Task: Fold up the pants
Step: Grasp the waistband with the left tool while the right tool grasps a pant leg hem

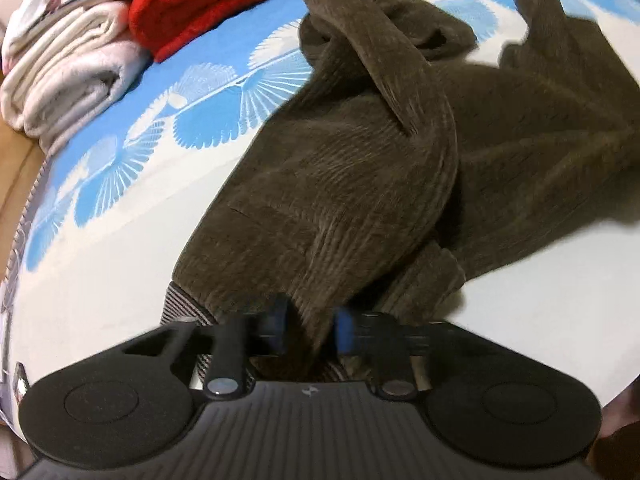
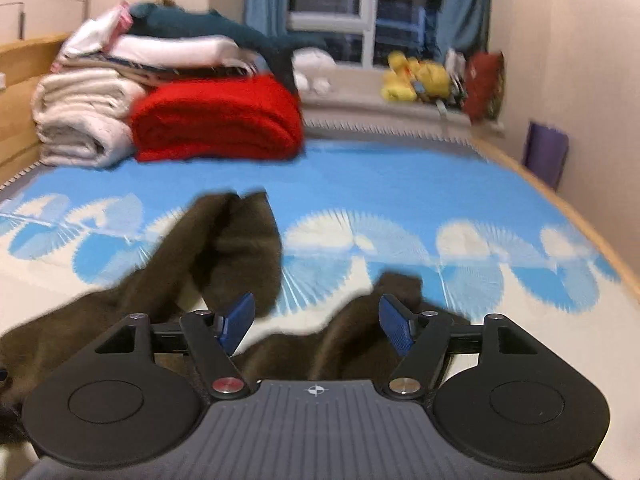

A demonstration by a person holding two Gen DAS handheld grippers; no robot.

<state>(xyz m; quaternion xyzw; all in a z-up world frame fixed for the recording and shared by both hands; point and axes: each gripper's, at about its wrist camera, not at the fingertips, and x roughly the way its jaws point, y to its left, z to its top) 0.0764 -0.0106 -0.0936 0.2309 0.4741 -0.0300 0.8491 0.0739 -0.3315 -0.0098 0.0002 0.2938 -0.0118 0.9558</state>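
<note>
Brown corduroy pants (image 1: 340,168) lie crumpled on the blue-and-white bed sheet (image 1: 100,280), legs twisted over each other toward the far side. My left gripper (image 1: 312,328) points down at the near end of the pants, by the striped waistband lining (image 1: 180,304). Its blue pads are shut on a bunch of the brown cloth. In the right wrist view the pants (image 2: 240,248) spread below and ahead of my right gripper (image 2: 316,324). That gripper stands open above the cloth, with nothing pressed between its blue pads (image 2: 236,320).
A folded red blanket (image 2: 216,120) and a stack of white and cream linens (image 2: 80,120) sit at the far left of the bed. Yellow plush toys (image 2: 416,76) line the windowsill. A wooden bed frame (image 2: 560,200) runs along the right, with a purple object (image 2: 546,152) by the wall.
</note>
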